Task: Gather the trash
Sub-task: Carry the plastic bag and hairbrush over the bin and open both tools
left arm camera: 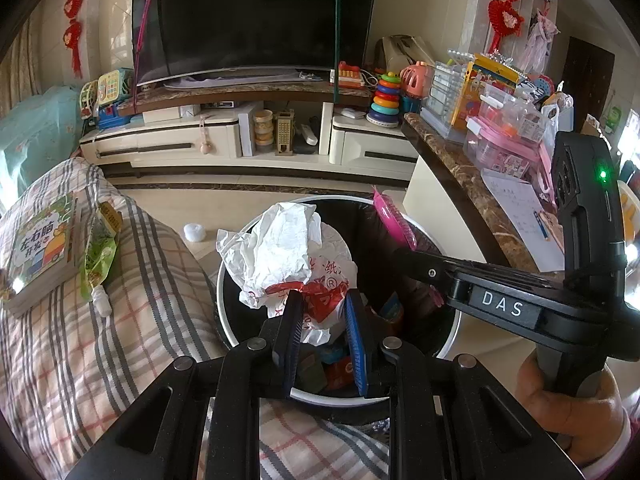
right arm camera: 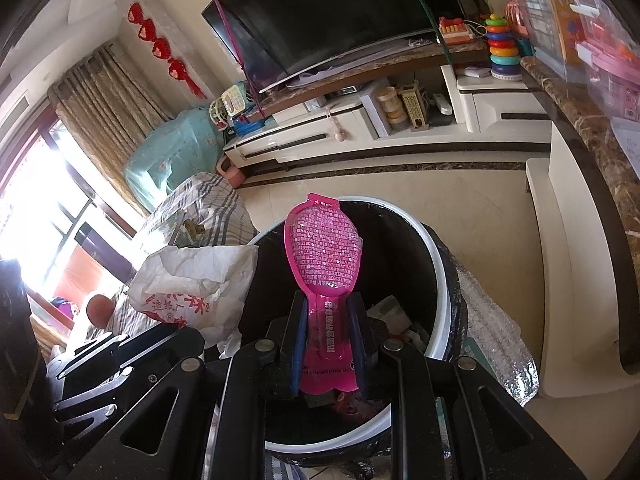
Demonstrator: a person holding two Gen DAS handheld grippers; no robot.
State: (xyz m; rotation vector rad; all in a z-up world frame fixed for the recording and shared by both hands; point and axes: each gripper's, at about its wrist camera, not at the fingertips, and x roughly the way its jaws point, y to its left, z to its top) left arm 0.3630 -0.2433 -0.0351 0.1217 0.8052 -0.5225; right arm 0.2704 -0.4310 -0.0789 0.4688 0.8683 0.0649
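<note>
My left gripper [left arm camera: 325,300] is shut on a crumpled white plastic bag with red print [left arm camera: 288,252] and holds it over the black trash bin with a white rim [left arm camera: 232,340]. My right gripper [right arm camera: 329,304] is shut on a pink plastic package [right arm camera: 324,252], upright above the same bin [right arm camera: 432,240]. The pink package [left arm camera: 394,220] and the right gripper's body show at the right in the left wrist view. The white bag [right arm camera: 192,284] shows at the left in the right wrist view. The bin holds several wrappers and scraps.
A plaid-covered seat [left arm camera: 132,292] at the left carries a book [left arm camera: 40,248] and a green snack packet [left arm camera: 98,252]. A marble-topped counter [left arm camera: 460,172] with toy boxes stands at the right. A TV cabinet [left arm camera: 248,140] and tiled floor lie beyond.
</note>
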